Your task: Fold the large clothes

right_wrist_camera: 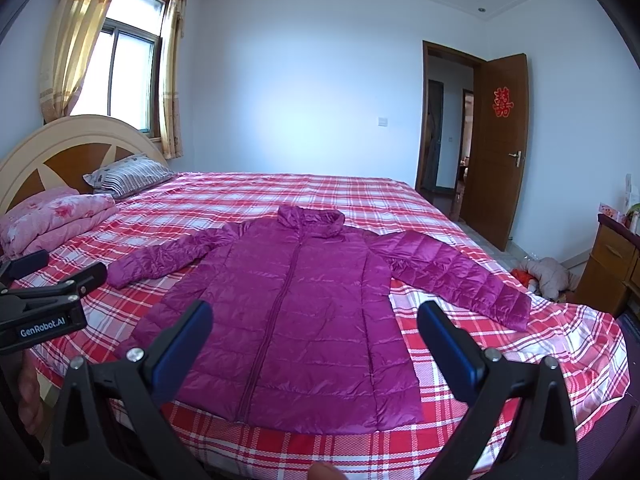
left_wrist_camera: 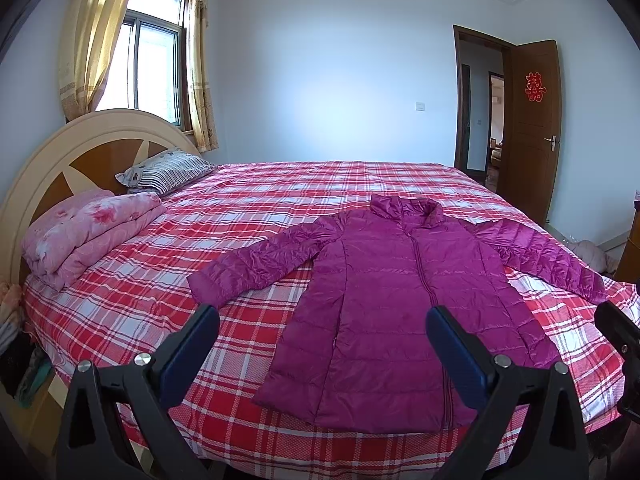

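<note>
A magenta puffer jacket [left_wrist_camera: 384, 312] lies flat on the plaid bed [left_wrist_camera: 248, 208], collar at 12 o'clock; left gripper [left_wrist_camera: 322, 344] and right gripper [right_wrist_camera: 314, 340] hover released.

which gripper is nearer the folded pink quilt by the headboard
Left. The left gripper hangs over the bed's near edge on the folded pink quilt side; the right gripper sits further toward the door side.

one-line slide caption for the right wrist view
Open right gripper above a magenta puffer jacket spread flat on a plaid bed.
</note>
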The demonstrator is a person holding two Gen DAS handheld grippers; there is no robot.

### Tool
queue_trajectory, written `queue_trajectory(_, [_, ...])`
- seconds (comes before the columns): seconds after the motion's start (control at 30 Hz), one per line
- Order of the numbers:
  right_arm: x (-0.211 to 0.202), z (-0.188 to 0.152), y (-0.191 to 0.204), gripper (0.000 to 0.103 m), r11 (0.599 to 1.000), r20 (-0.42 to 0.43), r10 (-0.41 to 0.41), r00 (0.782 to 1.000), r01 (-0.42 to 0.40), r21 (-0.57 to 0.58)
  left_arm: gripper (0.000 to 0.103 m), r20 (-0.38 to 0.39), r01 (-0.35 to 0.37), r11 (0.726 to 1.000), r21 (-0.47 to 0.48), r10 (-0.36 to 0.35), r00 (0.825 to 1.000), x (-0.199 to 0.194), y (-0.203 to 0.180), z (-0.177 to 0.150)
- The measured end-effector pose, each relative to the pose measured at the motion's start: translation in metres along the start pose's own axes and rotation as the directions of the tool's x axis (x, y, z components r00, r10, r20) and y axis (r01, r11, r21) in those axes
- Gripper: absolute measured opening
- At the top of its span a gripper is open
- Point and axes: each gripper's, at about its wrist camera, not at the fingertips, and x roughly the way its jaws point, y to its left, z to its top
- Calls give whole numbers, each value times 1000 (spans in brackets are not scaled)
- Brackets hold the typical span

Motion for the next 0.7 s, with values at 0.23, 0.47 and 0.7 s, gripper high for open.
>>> queue_trajectory(0.23, [0,0,0,103,1000,-1,-1,1000,1,-1,102,-3,-3,1000,-5,3,1000,2,2,-1])
queue_trajectory(0.47, [0,0,0,103,1000,-1,1,1000,-1,-3,102,-7,-4,1000,-6,4,1000,4,3,-2])
queue_trajectory(0.7, [0,-1,2,103,1000,-3,6,1000,-6,-2,102,-11,-8,1000,-10,8,1000,7,4,-3])
